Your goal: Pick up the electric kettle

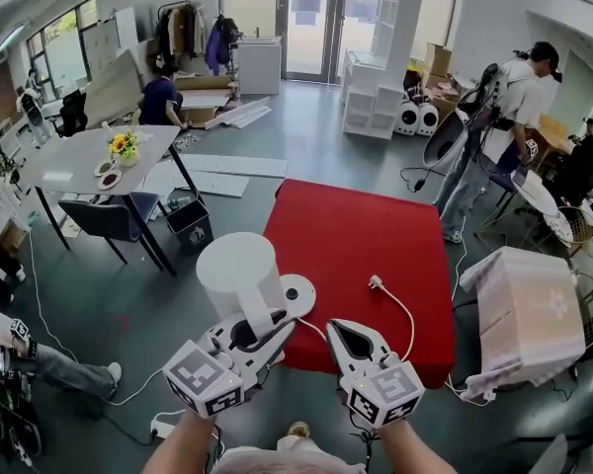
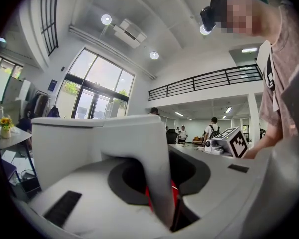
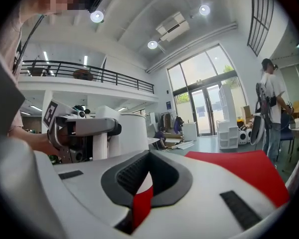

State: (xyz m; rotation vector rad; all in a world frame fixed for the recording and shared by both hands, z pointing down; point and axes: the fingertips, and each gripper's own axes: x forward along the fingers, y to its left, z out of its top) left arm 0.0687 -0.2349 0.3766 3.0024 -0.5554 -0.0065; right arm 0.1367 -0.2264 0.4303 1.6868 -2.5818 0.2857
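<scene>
The white electric kettle [image 1: 235, 268] hangs above the near-left corner of the red table [image 1: 366, 230]. My left gripper [image 1: 262, 326] is shut on its handle. In the left gripper view the handle [image 2: 157, 183] runs down between the jaws, with the kettle body [image 2: 84, 148] just beyond. The round white kettle base [image 1: 298, 292] lies on the table beside the kettle, and its cord and plug [image 1: 377, 282] trail right. My right gripper [image 1: 336, 326] is at the table's near edge, right of the kettle, shut on nothing. The right gripper view shows the kettle [image 3: 129, 131] and left gripper [image 3: 84, 128] to its left.
A box under a white cloth [image 1: 529, 314] stands right of the table. On the left are a grey table with flowers [image 1: 84, 161], a dark chair [image 1: 114, 215] and a black bin [image 1: 190, 221]. A person [image 1: 499, 126] stands at the back right. A power strip [image 1: 163, 426] lies on the floor.
</scene>
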